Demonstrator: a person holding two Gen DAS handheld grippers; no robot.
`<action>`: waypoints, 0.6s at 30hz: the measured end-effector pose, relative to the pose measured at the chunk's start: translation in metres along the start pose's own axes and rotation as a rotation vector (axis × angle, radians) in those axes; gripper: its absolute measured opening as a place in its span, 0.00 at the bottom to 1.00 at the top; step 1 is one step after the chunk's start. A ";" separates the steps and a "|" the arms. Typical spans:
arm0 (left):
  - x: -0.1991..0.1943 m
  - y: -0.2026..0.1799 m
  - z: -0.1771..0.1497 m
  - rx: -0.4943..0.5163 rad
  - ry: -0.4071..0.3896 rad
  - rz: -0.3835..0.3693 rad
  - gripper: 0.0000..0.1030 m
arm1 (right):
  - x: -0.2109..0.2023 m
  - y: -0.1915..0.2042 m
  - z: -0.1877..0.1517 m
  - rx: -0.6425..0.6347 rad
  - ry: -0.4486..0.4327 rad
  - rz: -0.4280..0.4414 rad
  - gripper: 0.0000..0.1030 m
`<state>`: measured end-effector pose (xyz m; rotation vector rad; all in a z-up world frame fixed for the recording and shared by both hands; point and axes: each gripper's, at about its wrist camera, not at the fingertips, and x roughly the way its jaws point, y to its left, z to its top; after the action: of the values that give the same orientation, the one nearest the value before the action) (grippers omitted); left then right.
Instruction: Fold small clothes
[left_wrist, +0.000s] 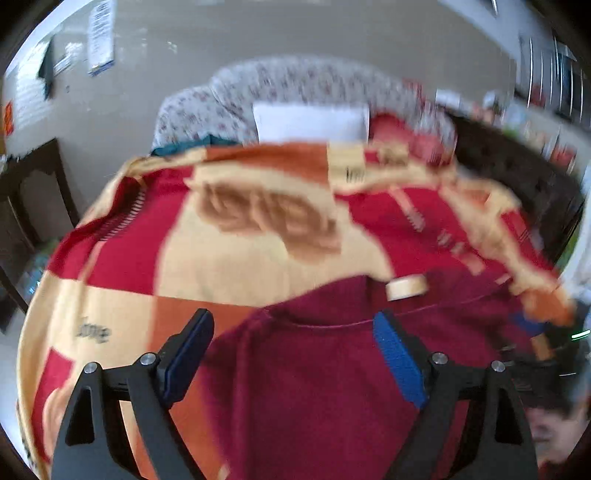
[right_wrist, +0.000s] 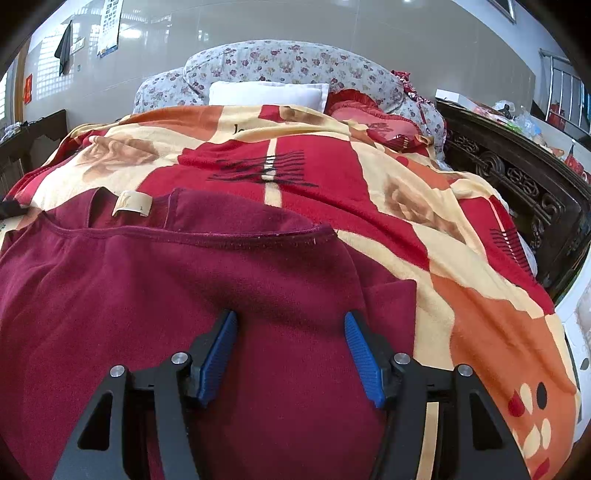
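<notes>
Both tongs stand apart, nothing pinched yet.

Left wrist view: blurred, so detail is rough. My left gripper (left_wrist: 295, 354) hangs over the maroon top (left_wrist: 314, 387), jaws wide, pointing toward the neckline. The top lies flat on the patterned blanket (left_wrist: 221, 254), collar label (left_wrist: 406, 288) facing up. The left finger sits just past the garment's edge, over blanket; the right finger is over the cloth. Whether the pads touch the fabric, I cannot tell.

Right wrist view: sharp. My right gripper (right_wrist: 291, 350) is low over the same maroon top (right_wrist: 147, 295), jaws spread, both fingers above the chest area, aimed at the collar. A sleeve (right_wrist: 391, 306) lies just beside the right finger.

Handling, my judgement: soft fleecy knit, light, limp, no stiffness, so it will sag and drag on the fuzzy blanket. Not fragile, not slippery. Best pinch points look like the shoulder seams or hem corners, one per tong, taking both layers. A mid-panel pinch would probably just bunch it.
</notes>
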<state>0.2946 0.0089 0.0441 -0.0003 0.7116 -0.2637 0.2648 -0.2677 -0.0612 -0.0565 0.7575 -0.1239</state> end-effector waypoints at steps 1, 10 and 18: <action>-0.011 0.006 0.000 -0.008 0.001 -0.008 0.88 | -0.002 0.000 0.000 -0.003 -0.010 -0.003 0.62; -0.077 0.057 -0.116 -0.175 0.115 -0.043 0.89 | -0.087 -0.002 -0.008 0.050 -0.123 0.052 0.78; -0.081 0.029 -0.207 -0.378 0.120 -0.335 0.89 | -0.111 0.034 -0.074 -0.063 -0.151 0.087 0.78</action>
<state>0.1093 0.0744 -0.0632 -0.4696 0.8715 -0.4486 0.1373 -0.2195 -0.0423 -0.0915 0.6120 -0.0128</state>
